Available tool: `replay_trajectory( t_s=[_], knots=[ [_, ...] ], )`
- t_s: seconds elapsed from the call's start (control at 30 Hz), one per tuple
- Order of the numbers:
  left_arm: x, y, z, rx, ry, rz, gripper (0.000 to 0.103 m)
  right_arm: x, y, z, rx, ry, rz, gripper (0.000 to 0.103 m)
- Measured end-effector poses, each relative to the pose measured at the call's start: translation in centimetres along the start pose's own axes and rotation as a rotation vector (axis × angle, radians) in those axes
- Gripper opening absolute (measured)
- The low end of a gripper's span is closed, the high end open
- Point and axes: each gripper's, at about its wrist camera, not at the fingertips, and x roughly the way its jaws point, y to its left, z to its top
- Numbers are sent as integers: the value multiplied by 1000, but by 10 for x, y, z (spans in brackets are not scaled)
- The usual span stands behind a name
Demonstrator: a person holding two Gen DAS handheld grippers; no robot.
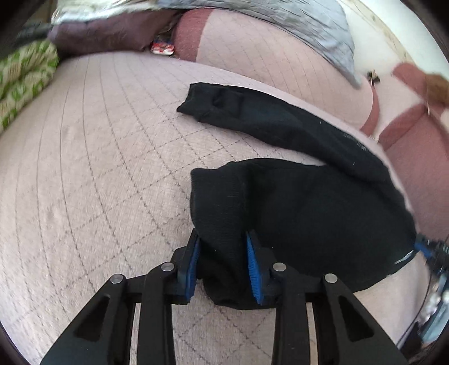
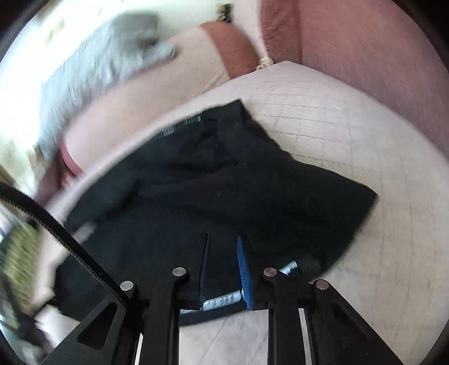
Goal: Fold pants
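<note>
Black pants (image 1: 294, 202) lie spread across a quilted bed (image 1: 98, 168), one leg trailing toward the upper centre of the left wrist frame. The left tongs (image 1: 223, 244) are pinched on a bunched hem; the right tongs (image 2: 223, 247) are clamped on the waistband, beside its pale blue label. The cloth looks soft, light and limp, best gripped at hem and waistband. A grey pillow (image 1: 308, 25), green patterned bedding (image 1: 25, 73) and a black cable (image 2: 56, 224) sit at the edges, none blocking the fold.

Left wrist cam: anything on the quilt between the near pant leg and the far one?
Nothing: in the left wrist view a bare wedge of quilt separates the near leg from the far leg.
</note>
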Motion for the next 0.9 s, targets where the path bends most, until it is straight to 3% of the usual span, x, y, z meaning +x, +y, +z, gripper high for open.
replay_trajectory(
  t_s=[0.03,0.07,0.2,0.3,0.37,0.43,0.5,0.53,0.57,0.6,0.63,0.7,0.8,0.9],
  knots=[
    [-1,2,0,-18,2,-12,30,-8,-10,0,32,0,-5,44],
    [0,2,1,-26,1,-15,30,-12,-17,-1,52,6,-14,51],
    [-1,1,-1,-32,-5,-15,30,-17,-33,2,96,33,-79,53],
    [1,3,-3,-32,-2,-26,32,-11,-31,4,98,55,-200,53],
    [0,4,-2,-34,0,-46,40,1,-32,1,107,95,-207,54],
    [3,0,-1,-26,3,-66,51,9,-26,3,71,76,-231,63],
    [5,-9,-1,8,2,-44,53,21,-17,9,35,67,-224,74],
    [6,-14,-1,35,5,-18,49,29,-15,12,23,71,-226,79],
    [6,-16,-1,49,2,-1,24,33,-13,14,16,63,-237,78],
    [6,-17,-1,59,5,7,15,35,-11,15,6,49,-248,71],
    [4,-13,-1,37,21,-38,15,34,-8,15,-7,34,-257,44],
    [1,-6,0,-7,26,-75,15,26,-10,13,10,28,-193,19],
    [-1,-1,-3,-57,47,-103,15,11,-14,11,55,17,-123,17],
    [-10,-7,-8,-54,53,-78,15,-4,-12,9,57,16,-84,16]
  ],
)
